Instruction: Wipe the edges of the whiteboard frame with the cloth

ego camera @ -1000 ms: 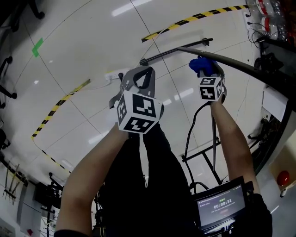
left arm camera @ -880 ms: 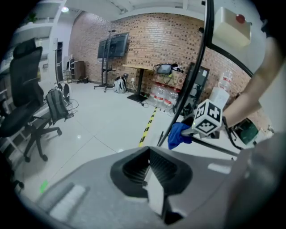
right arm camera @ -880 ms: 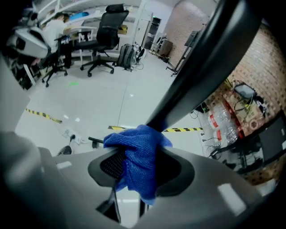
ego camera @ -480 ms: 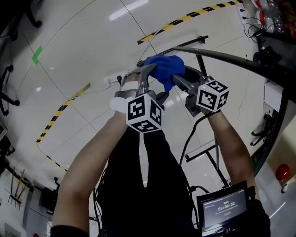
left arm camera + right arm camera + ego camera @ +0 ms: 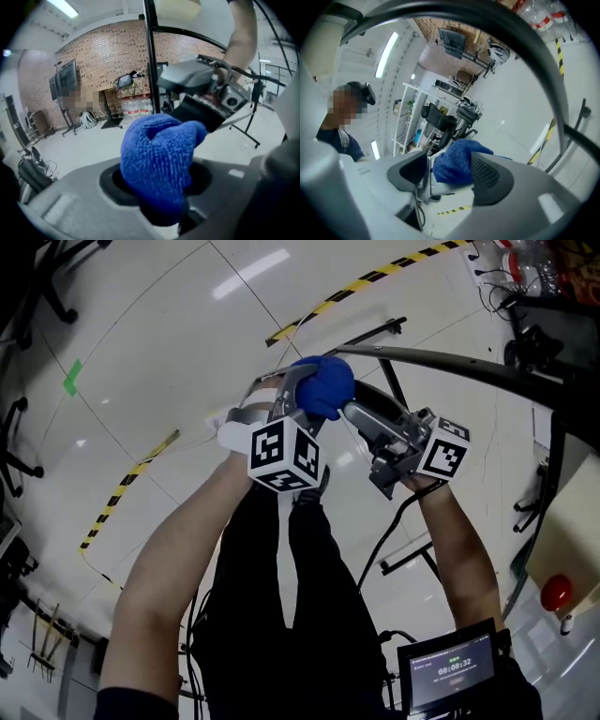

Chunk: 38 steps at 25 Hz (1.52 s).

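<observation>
In left gripper (image 5: 157, 182), jaws just closed, cloth (image 5: 157, 150) clamped

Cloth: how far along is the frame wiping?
Done: nothing on the frame shows as wiped. In hand: the left gripper has just been closing on the cloth and holds it; the right gripper, its jaws just opening, stands open round it. Still to do: wiping the frame's edges.

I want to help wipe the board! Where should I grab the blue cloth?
Probably the fluffy free lump of the blue cloth, sticking out past the left hand-held gripper, whose jaws have just been closing and pinch its bottom. Come from the far side, like the right hand-held gripper, whose jaws have just been opening with cloth between them.
</observation>
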### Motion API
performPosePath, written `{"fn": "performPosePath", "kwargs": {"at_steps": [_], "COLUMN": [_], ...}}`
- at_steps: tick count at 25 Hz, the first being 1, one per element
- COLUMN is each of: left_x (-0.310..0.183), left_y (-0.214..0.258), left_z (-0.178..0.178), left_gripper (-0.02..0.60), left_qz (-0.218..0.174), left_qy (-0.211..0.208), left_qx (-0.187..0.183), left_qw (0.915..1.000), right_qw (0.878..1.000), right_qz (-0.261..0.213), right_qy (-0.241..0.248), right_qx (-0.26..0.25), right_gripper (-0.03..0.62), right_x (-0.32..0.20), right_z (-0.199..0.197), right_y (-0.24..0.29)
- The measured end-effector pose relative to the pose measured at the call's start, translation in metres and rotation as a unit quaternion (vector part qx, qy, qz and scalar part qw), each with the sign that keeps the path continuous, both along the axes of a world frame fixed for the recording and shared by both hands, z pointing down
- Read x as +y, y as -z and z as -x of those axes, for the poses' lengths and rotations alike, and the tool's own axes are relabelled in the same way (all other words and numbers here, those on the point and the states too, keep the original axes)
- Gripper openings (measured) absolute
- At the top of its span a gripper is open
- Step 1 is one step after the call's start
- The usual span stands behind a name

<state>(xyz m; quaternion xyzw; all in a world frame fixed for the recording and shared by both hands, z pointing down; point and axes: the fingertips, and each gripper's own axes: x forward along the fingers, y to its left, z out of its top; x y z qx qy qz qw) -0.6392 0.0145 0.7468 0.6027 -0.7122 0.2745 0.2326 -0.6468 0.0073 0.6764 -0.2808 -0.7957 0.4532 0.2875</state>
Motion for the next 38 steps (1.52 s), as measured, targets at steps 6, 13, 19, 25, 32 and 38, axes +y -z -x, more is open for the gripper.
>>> {"fn": "performPosePath", "kwargs": {"at_steps": [6,13,19,25,32,38], "left_x": [-0.041,-0.124,-0.149,-0.165,-0.173,-0.157], "left_y": [-0.059,-0.105,-0.074,0.004,0.088,0.129], "left_z": [0.040,0.057,0.040,0.040,0.040,0.035], "left_gripper": [0.204,0.207,0.202,0.202,0.202,0.203], "left_qz": [0.024,0.023,0.007,-0.033,-0.052,-0.028], "left_qy": [-0.049,-0.151,-0.206,-0.246,-0.275,-0.330], "left_qx": [-0.016,-0.010,0.008,-0.031,-0.070,-0.086], "left_qw": [0.9984,0.9883,0.9784,0.9683,0.9574,0.9397], "right_qw": [0.985,0.972,0.973,0.974,0.967,0.963], "right_qz": [-0.148,-0.230,-0.227,-0.225,-0.246,-0.258], "right_qy": [-0.082,-0.029,-0.019,0.002,0.029,0.050], "right_qx": [0.027,0.034,0.026,-0.010,-0.053,-0.067], "right_gripper": [0.242,0.204,0.186,0.176,0.169,0.164], "right_x": [-0.057,-0.045,-0.020,0.007,0.020,0.034], "right_z": [-0.033,-0.078,-0.083,-0.065,-0.060,-0.070], "right_y": [-0.034,-0.069,-0.075,-0.048,0.005,0.036]}}
